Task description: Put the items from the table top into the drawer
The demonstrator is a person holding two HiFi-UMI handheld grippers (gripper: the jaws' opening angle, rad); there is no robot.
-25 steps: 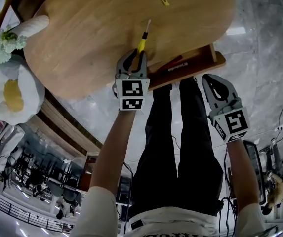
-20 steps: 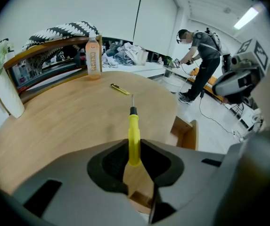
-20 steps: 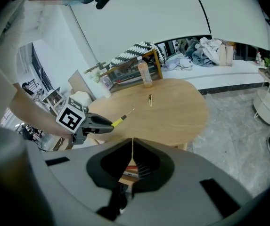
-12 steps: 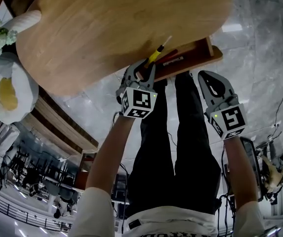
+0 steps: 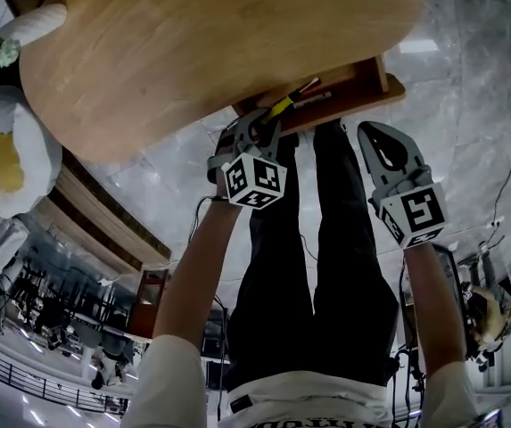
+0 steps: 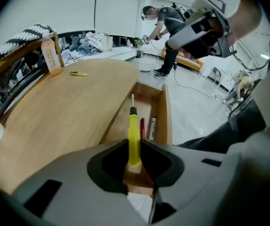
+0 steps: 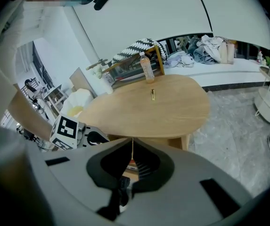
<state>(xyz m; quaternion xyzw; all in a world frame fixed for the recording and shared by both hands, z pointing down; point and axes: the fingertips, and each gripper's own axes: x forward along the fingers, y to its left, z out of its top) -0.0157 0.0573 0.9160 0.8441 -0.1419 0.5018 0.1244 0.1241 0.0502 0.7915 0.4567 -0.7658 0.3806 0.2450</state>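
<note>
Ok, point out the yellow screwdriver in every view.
Head view: yellow screwdriver at centre, held in the left gripper, tip over the open drawer.
Left gripper view: lower centre, clamped between the jaws.
Right gripper view: cannot be made out.
Shared landmark: the wooden table top.

Yellow-handled metal screwdriver point(image 6: 134, 142); honey-brown oval wooden table point(image 6: 64, 117); red slim pen point(image 6: 142, 127) at the screwdriver's one o'clock; grey veined stone floor point(image 5: 469, 69).

Left gripper point(image 5: 258, 123) clamps a screwdriver point(image 6: 134, 140) — arm outstretched; right gripper point(image 5: 373, 136) hangs beside, jaws together.
</note>
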